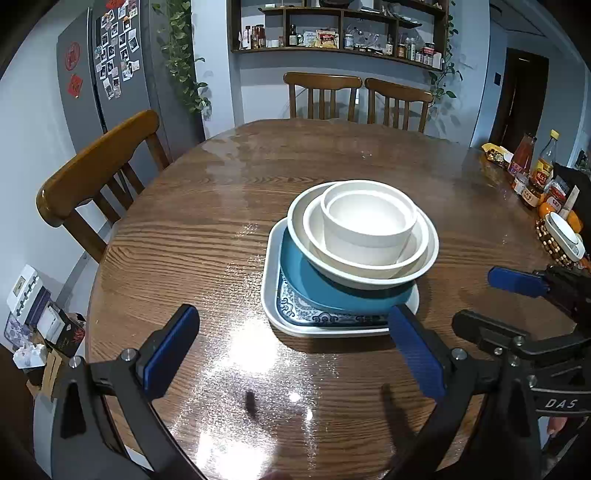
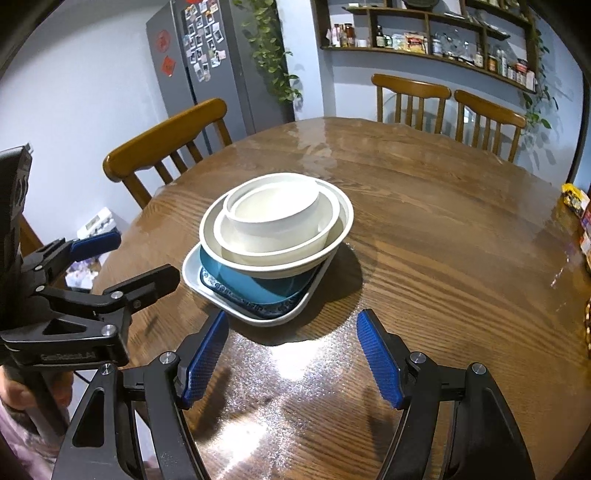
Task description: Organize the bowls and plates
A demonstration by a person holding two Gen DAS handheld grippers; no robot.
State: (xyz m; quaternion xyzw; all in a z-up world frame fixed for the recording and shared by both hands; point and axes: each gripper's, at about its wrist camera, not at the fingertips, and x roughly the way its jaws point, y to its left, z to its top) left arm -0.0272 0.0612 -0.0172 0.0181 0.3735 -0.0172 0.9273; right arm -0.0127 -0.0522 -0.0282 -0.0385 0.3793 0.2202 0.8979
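Observation:
A stack of dishes stands on the round wooden table (image 1: 207,229). At the bottom is a white square plate (image 1: 271,291) with a blue-patterned plate (image 1: 314,315) in it, then a teal plate (image 1: 325,291), then a wide white bowl (image 1: 424,258) with smaller white bowls (image 1: 369,221) nested inside. The same stack shows in the right wrist view (image 2: 273,236). My left gripper (image 1: 291,343) is open and empty just in front of the stack. My right gripper (image 2: 291,354) is open and empty, also just in front of it, and shows at the right of the left wrist view (image 1: 484,299).
Wooden chairs (image 1: 92,173) stand at the table's left and far side (image 1: 354,96). Sauce bottles, jars and snacks (image 1: 535,173) crowd the table's right edge. A grey fridge (image 1: 110,74) and wall shelves (image 1: 340,33) are behind. Boxes (image 1: 37,314) lie on the floor at left.

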